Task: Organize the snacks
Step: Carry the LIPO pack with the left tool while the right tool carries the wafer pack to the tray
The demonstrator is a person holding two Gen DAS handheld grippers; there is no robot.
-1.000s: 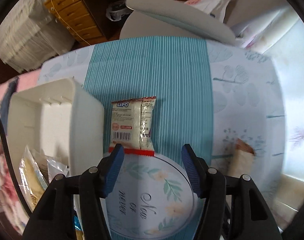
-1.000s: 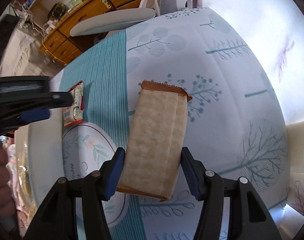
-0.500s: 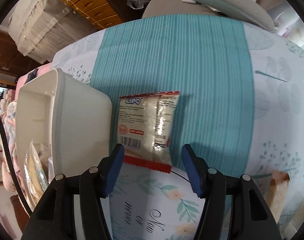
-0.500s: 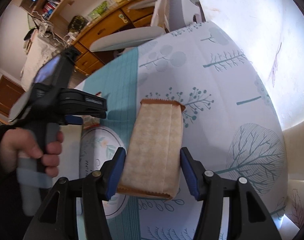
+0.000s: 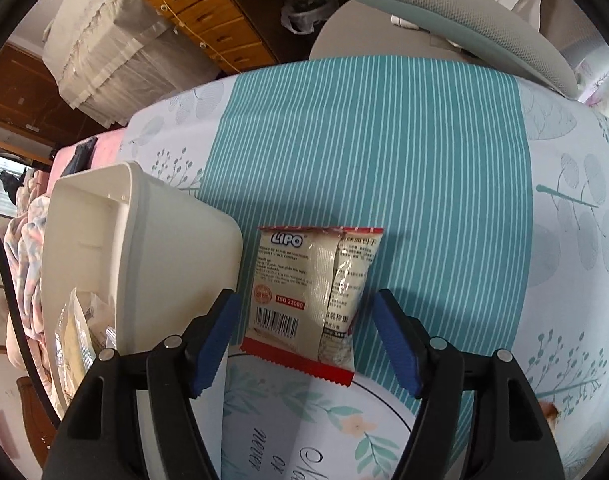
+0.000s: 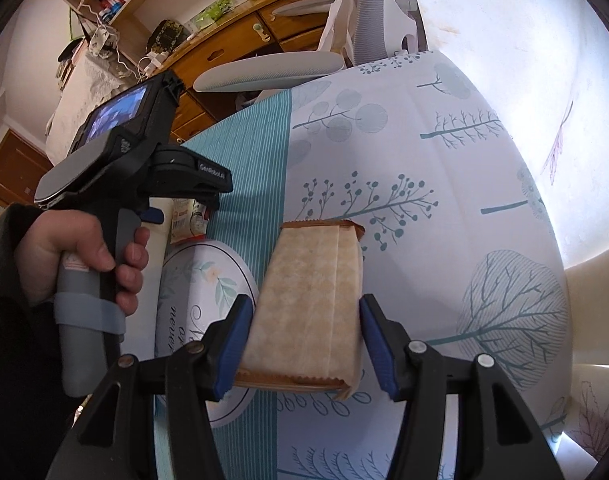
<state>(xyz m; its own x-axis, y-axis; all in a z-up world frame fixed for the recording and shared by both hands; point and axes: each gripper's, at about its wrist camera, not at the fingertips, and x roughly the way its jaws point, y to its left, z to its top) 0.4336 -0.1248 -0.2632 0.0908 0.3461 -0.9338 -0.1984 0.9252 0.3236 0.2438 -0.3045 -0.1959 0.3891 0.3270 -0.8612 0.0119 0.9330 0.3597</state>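
Left wrist view: a red-edged white snack packet [image 5: 316, 300] printed "LIPO" lies flat on the desk [image 5: 564, 240], directly ahead of the left gripper [image 5: 310, 344] and between its blue pads [image 5: 214, 344], which stand wide apart on either side without touching it. The packet's far part rests on a teal striped runner [image 5: 368, 152]; its near edge overlaps a round floral mat [image 5: 316, 432]. Just left of the gripper stands a white bin [image 5: 152, 240], close beside the packet, with clear-wrapped snacks [image 5: 76, 336] inside at its near end.

Right wrist view: a tan wafer packet [image 6: 312, 300] lies lengthwise between the fingers of the right gripper [image 6: 304, 350]. The left pad appears to meet the packet's side; a narrow gap shows at the right pad, so a firm hold cannot be confirmed. To the left, a hand [image 6: 76, 256] holds the handle of the left gripper over the mat. An office chair [image 6: 272, 68] and wooden drawers [image 6: 240, 44] lie beyond the desk.
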